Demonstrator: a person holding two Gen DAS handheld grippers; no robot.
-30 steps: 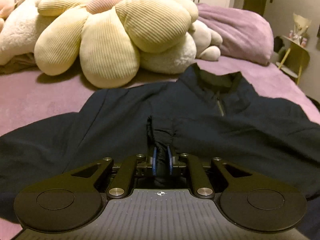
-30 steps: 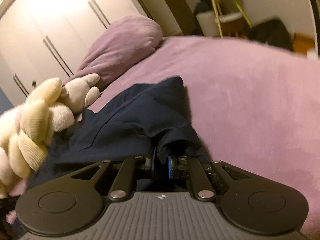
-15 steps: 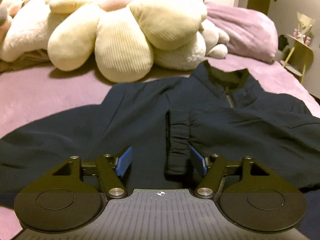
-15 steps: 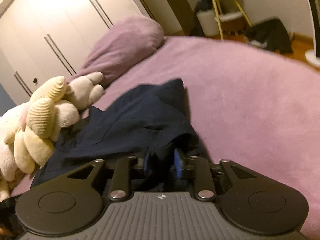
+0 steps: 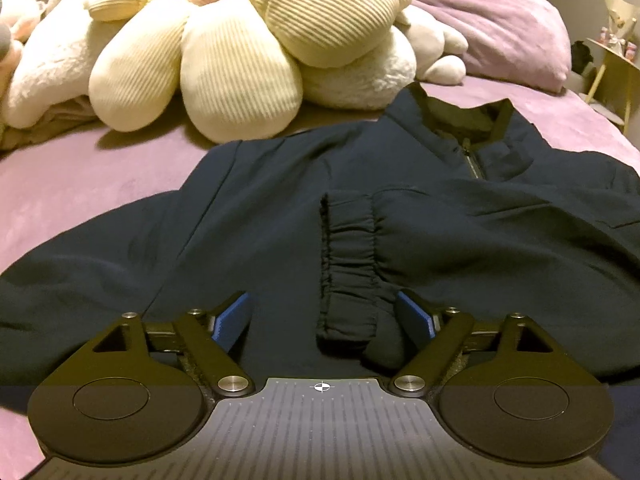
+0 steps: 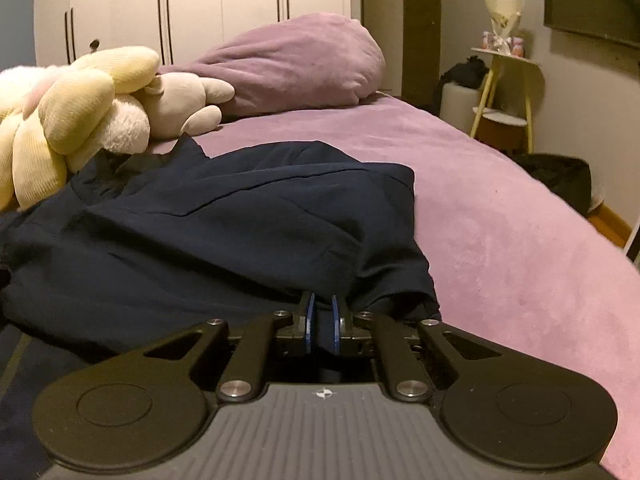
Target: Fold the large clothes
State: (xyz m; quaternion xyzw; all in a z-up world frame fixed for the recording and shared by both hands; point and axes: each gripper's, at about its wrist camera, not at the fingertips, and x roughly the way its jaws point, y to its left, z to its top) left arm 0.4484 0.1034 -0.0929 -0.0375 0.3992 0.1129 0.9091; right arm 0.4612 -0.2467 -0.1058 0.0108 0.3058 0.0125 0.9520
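Observation:
A dark navy jacket (image 5: pixel 260 220) lies spread front-up on the purple bed (image 5: pixel 80 184), collar and zip toward the far right. One sleeve is folded across the chest, and its gathered cuff (image 5: pixel 348 260) lies flat. My left gripper (image 5: pixel 324 308) hovers at the cuff with its jaws opening wide; the cuff sits between the blue pads (image 5: pixel 234 314), untouched. In the right wrist view, my right gripper (image 6: pixel 322 308) is shut to a narrow slit at the near edge of the jacket's (image 6: pixel 220 220) folded right side. I cannot tell whether cloth is caught there.
Big cream plush toys (image 5: pixel 240 60) are piled just behind the jacket, beside a purple pillow (image 5: pixel 500 28). Bare bedspread (image 6: pixel 500 220) stretches to the right of the jacket. Off the bed stand a yellow side table (image 6: pixel 504 92) and white wardrobe doors (image 6: pixel 200 8).
The left gripper let go of the sleeve cuff and spread wide; the cuff now lies flat. The right gripper opened briefly, then shut again, and its view rolled level.

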